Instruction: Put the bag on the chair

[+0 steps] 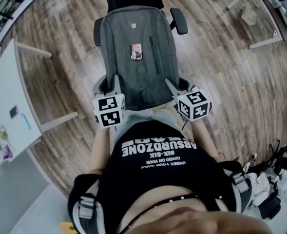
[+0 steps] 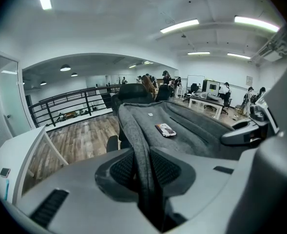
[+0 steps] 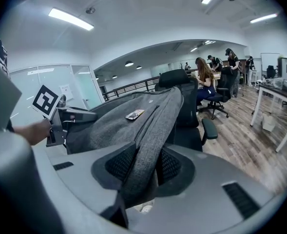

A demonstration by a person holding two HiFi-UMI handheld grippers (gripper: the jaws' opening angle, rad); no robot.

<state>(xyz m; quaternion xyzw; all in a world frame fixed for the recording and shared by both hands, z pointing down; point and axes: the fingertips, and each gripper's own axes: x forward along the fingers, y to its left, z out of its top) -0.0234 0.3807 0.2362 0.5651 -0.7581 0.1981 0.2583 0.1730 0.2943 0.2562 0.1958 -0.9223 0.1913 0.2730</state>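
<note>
A wood-plank floor [image 1: 221, 72] surrounds the chair [image 1: 179, 21] beside a white table [image 1: 4, 96].

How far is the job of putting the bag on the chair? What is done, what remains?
Done: the grey bag is already over the black chair, covering its seat. In hand: the left gripper and right gripper each clamp fabric at the bag's near end. Left: I cannot tell whether its weight rests on the seat; it probably needs settling, then both grippers must let go.

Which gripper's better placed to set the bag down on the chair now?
Right, slightly: the right gripper clamps a thick fold of the bag; the left gripper pinches only a thin edge. Probably both lower together.
</note>
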